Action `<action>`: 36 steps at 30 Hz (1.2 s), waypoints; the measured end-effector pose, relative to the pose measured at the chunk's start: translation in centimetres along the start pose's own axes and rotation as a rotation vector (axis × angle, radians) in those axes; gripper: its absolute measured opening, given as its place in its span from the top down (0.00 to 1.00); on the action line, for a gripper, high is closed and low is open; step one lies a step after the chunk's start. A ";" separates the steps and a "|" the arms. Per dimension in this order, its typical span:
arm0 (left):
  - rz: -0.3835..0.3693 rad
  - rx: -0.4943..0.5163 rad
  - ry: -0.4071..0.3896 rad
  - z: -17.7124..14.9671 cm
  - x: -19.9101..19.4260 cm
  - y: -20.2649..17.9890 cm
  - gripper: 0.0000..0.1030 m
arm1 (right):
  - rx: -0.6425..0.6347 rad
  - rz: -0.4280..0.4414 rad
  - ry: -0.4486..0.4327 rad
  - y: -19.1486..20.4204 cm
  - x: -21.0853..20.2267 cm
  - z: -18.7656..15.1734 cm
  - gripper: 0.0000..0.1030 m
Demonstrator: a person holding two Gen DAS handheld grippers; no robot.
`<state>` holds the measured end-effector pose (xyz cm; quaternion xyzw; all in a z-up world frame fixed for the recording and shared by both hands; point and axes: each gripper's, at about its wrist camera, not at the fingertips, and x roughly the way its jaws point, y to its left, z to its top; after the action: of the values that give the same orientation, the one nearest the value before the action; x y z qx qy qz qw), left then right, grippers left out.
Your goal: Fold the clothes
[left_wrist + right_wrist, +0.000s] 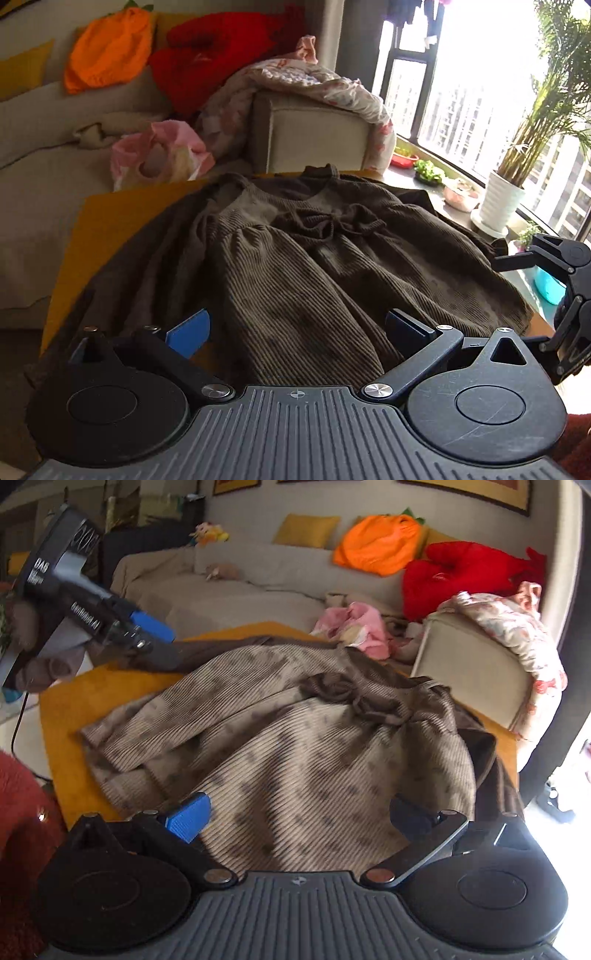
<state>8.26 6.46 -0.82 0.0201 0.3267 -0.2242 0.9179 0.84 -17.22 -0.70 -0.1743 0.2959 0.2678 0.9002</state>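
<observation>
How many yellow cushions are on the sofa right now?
2 visible. One yellow cushion stands against the sofa back, left of the orange pumpkin pillow; another peeks out behind the pumpkin. More may be hidden.

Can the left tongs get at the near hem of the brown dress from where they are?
Probably yes: the left tongs stand open right over the hem of the dress, with nothing between.

1. Daylight pours through the window, blown out to white in the left wrist view.
2. That backlight leaves the brown dress dim and shadowed there.
3. In the right wrist view the dress looks paler and slightly blurred.
4. Fisheye bending curves the sofa and the edges of both views.
</observation>
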 end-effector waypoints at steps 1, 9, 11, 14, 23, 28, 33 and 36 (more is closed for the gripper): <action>0.021 0.003 0.004 -0.2 -0.2 -0.4 0.00 | -0.037 0.008 0.017 1.3 0.6 -0.3 0.02; 0.060 0.017 0.020 -1.2 -0.7 -3.0 0.00 | 0.040 -0.049 0.004 1.7 3.0 -0.1 0.41; 0.047 0.024 0.020 -1.2 -0.7 -3.4 0.00 | 0.086 -0.053 0.000 0.8 3.0 -0.2 0.46; 0.030 0.033 0.021 -1.3 -0.7 -3.8 0.00 | 0.128 -0.045 -0.011 0.4 3.0 -0.7 0.48; -0.111 0.203 0.079 -3.5 -2.1 -6.5 0.00 | 0.241 -0.012 -0.152 -2.1 0.0 0.7 0.90; -0.042 0.316 0.124 -5.5 -0.1 -8.2 0.00 | 0.274 -0.003 -0.236 -3.3 -3.2 1.8 0.90; 0.102 0.299 0.121 -5.1 0.7 -5.7 0.00 | 0.290 0.019 -0.180 -3.0 -3.0 0.7 0.90; 0.246 0.282 0.092 -4.3 -0.5 -2.9 0.00 | 0.302 0.049 -0.104 -2.5 -2.5 -0.8 0.90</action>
<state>4.14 4.83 -3.55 0.1985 0.3289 -0.1527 0.9106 0.22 -20.51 0.63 -0.0154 0.2901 0.2507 0.9235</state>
